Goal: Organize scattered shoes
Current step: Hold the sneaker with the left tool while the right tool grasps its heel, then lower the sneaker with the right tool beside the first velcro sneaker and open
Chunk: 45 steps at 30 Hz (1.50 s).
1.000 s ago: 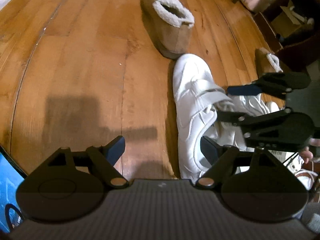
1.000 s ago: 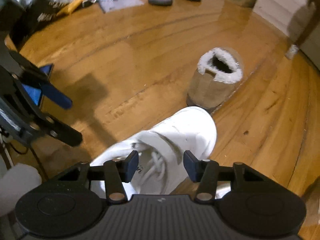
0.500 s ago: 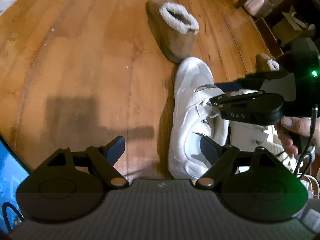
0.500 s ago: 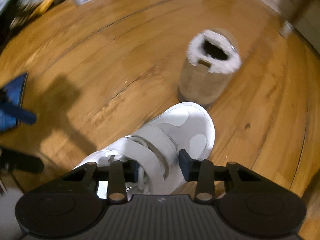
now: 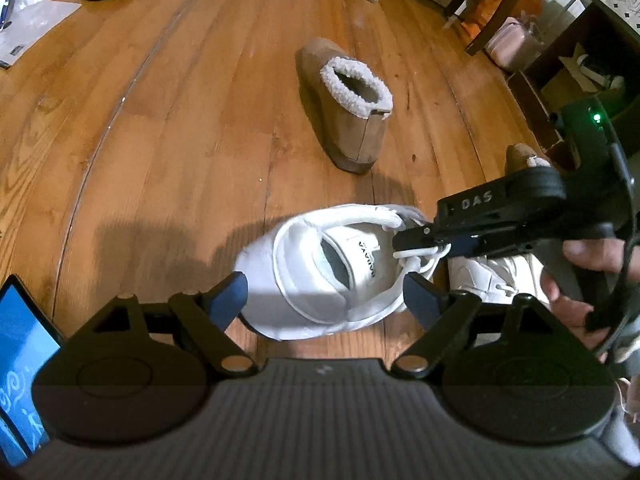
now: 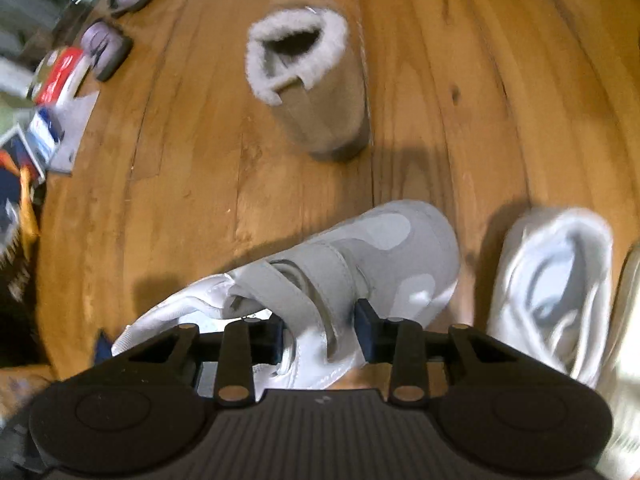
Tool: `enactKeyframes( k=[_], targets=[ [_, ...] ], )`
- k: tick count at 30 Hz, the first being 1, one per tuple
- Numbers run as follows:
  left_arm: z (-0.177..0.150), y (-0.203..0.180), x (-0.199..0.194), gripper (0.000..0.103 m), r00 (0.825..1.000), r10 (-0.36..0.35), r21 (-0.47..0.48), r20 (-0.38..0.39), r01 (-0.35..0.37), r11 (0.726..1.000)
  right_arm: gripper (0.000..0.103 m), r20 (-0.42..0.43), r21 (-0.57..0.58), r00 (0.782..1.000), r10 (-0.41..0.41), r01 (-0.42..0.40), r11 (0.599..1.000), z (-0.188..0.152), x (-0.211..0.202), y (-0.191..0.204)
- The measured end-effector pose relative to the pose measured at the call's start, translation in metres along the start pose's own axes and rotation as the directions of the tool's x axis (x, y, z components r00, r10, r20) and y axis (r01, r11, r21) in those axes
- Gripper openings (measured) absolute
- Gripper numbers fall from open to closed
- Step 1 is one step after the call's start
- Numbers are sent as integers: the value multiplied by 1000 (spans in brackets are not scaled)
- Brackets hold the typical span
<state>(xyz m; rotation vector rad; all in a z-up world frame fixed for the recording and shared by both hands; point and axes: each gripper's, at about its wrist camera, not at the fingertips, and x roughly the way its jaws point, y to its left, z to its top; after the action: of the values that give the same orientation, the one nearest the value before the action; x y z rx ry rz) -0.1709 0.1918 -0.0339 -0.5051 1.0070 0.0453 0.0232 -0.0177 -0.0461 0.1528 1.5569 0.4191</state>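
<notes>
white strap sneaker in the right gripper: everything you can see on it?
The white sneaker looks like smooth leather or synthetic, with two wide hook-and-loop straps across the top, a rounded toe, a padded collar and a printed insole label. It is tipped over, heel toward the left wrist camera, opening in view, over the wooden floor. The right gripper is clamped across its strap and tongue area. The left gripper, jaws wide, straddles the heel without touching. A tan fleece-lined slipper stands beyond, apart.
</notes>
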Motion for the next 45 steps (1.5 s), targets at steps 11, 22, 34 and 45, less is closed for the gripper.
enactKeyframes(
  k=[11,22,34,45],
  targets=[
    [3,5,-5,86,998,32,-23,52,-31,999,58,-176,438,948,265,-166,883,-36,9,-38],
    [2,17,-6,86,998,38,-70,47,-35,997,87,46,-195,995,88,-77,978,-22,-36,3],
    [3,27,-10,88,996,54,-119,66,-46,992,82,57,-571,998,16,20,821,-63,18,52],
    [2,26,-7,88,997,49,-120,60,-41,992,52,85,-457,996,13,28,889,-63,29,39]
  ],
)
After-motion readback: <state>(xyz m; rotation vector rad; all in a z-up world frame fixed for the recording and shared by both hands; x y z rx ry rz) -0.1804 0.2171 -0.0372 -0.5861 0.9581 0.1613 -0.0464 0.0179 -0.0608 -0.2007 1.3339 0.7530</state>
